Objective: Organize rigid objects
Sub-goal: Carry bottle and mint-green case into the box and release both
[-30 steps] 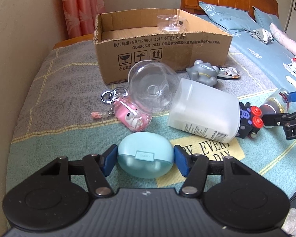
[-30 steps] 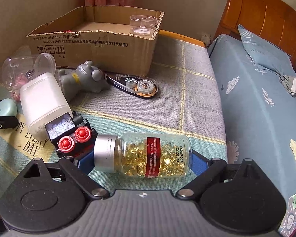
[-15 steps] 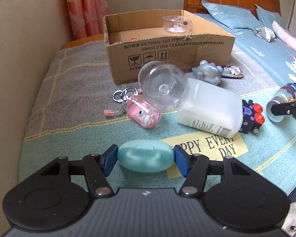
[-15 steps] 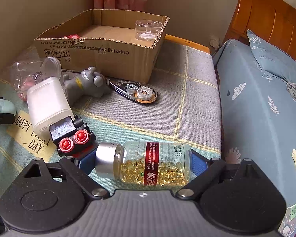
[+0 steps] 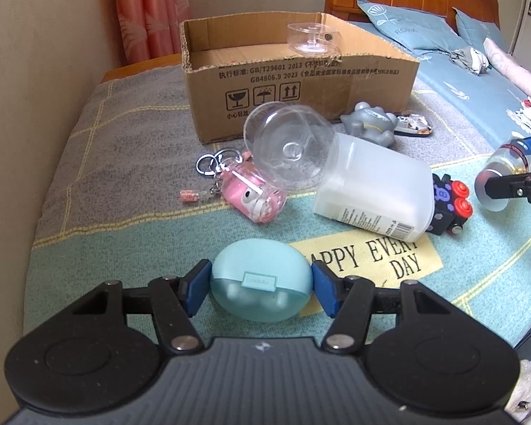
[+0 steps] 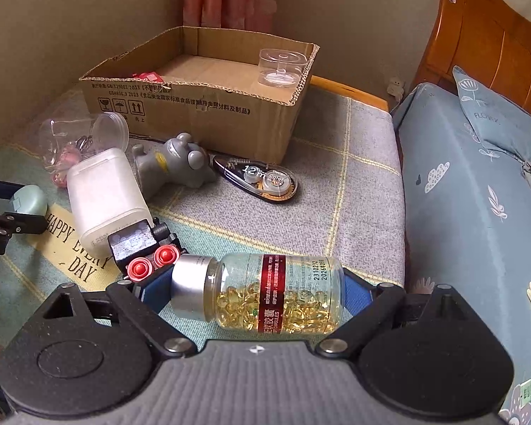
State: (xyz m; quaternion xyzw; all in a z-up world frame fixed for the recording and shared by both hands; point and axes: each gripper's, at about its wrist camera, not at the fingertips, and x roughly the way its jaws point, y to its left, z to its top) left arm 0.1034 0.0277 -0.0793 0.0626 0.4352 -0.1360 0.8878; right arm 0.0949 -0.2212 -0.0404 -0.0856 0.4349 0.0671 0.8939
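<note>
Left gripper (image 5: pixel 260 283) is clamped on the teal earbud case (image 5: pixel 259 279) bottom centre, right gripper (image 6: pixel 256 292) pinches the capsule bottle (image 6: pixel 265 292) end-to-end, so that smooth bottle could easily squirt out before reaching the cardboard box (image 6: pixel 201 106) up top.

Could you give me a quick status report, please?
Left gripper shut on earbud case. Right gripper shut on capsule bottle. Cardboard box ahead; clear dome, white container between.

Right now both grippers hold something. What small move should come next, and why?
Probably carry the earbud case forward to the open box. The left gripper has its jaws clamped on it, the box stands straight ahead, and the right gripper already grips the capsule bottle, which could follow.
</note>
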